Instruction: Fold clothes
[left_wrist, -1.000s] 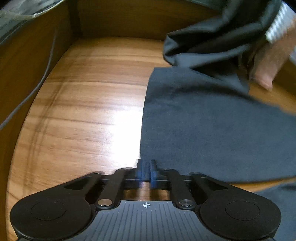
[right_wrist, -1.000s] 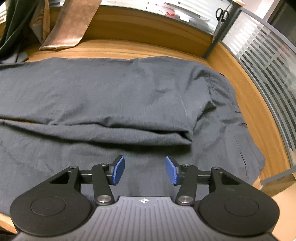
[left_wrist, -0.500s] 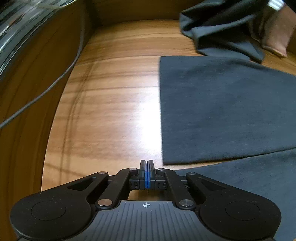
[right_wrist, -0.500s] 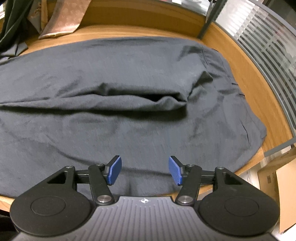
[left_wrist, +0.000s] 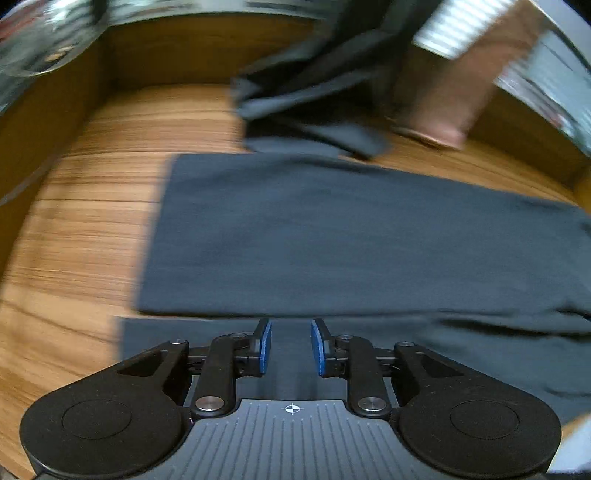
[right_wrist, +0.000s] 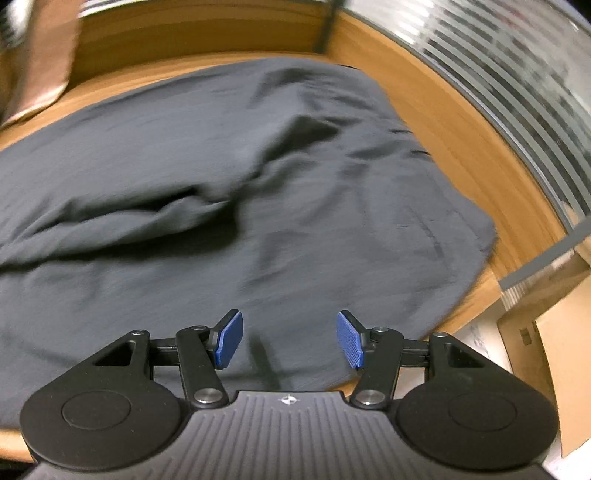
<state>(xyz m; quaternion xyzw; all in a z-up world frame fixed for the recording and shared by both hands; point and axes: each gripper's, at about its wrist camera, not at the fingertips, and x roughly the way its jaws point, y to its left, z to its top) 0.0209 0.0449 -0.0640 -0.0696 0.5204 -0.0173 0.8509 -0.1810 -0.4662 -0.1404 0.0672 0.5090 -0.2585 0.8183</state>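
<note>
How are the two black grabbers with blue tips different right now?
The right gripper has its blue pads spread wide; the left gripper is open too, but with a narrower gap. The left gripper hangs over the flat, straight-edged end of the dark grey trousers; the right gripper is over the rumpled, wider end, near the wooden table's edge. Both are empty and point at the same garment.

The trousers (left_wrist: 332, 240) are lying flat across the wooden table (left_wrist: 92, 221), one leg lying behind the other; a crumpled garment (left_wrist: 310, 110) is sitting behind them, a cardboard box (right_wrist: 554, 350) standing off the table's right edge
</note>
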